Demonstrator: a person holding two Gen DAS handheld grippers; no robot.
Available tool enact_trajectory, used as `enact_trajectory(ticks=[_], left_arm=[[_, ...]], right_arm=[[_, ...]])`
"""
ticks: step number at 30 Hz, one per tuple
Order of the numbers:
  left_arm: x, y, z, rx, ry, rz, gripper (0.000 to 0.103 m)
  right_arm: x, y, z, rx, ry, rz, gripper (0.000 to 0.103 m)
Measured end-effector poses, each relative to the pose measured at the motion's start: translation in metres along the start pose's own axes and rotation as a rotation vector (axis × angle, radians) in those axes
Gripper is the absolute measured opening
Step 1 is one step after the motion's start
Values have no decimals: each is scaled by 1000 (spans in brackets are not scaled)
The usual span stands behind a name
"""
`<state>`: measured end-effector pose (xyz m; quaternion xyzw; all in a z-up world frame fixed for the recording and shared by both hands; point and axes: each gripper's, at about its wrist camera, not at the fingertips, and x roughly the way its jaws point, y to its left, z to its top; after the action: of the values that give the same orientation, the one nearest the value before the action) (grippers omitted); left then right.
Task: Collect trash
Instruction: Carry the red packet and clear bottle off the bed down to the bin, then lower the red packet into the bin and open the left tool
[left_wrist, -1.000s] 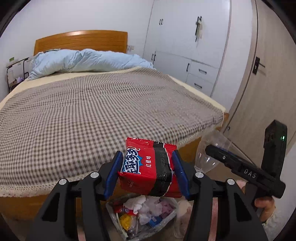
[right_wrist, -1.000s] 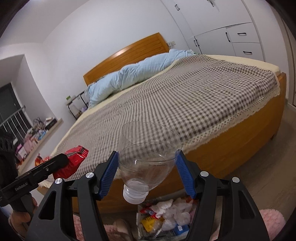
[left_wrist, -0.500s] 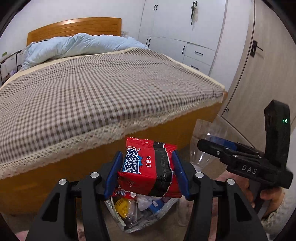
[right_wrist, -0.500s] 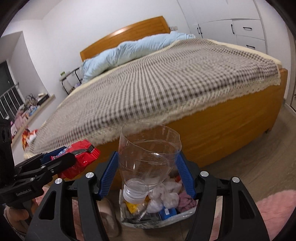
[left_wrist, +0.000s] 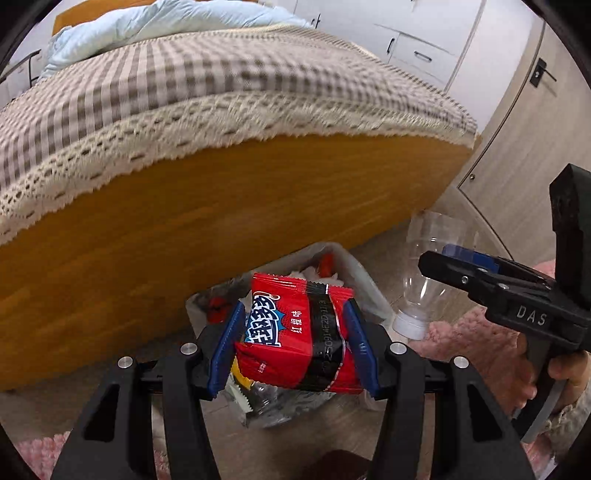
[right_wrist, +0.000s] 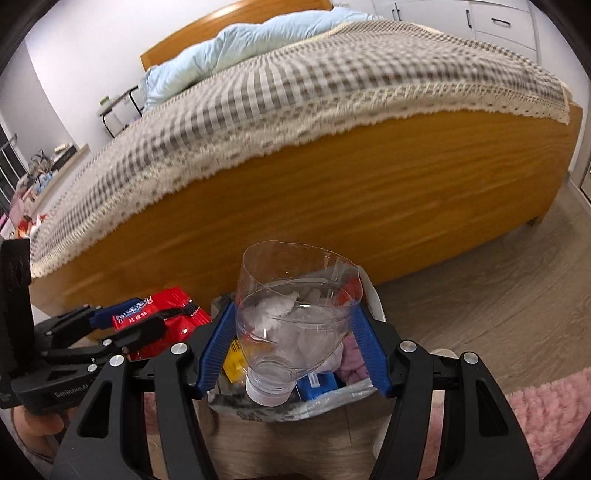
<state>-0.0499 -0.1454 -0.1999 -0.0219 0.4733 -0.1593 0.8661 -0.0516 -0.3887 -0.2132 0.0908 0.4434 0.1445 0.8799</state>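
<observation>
Orange wooden bed frame (left_wrist: 207, 206) under a grey-checked bedspread (left_wrist: 192, 70) with cream lace edging, pale blue duvet (right_wrist: 258, 40) against the wooden headboard (right_wrist: 207, 29), white wardrobe drawers (left_wrist: 421, 48), wood-plank floor (right_wrist: 491, 295), pink shaggy rug (right_wrist: 546, 410), white walls.

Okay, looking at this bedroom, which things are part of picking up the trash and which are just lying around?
Part of the job:
- red snack packet, clamped in the left gripper
- cut clear bottle top, clamped in the right gripper
- trash bag on the floor

Just lying around:
- bed
- blue duvet
- pink rug
</observation>
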Motion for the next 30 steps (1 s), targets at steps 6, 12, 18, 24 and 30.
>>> enact_trajectory(ticks=[6,12,18,24,30], left_arm=[[34,-4,-5,-2,90,36,52],[69,1,-9,-31,200,62,55],[75,5,-8,-66,223,73,79],[72,8,-13,-92,264,114,92],[72,28,-22,-182,315,135,94]], right_arm=[[15,-3,-4,4,57,-31,62],[19,-9,-5,24,87,-41,62],[19,-14,-4,31,107,-59,62],[25,-11,0,42,127,-75,62],[32,-5,-2,26,156,-87,62]])
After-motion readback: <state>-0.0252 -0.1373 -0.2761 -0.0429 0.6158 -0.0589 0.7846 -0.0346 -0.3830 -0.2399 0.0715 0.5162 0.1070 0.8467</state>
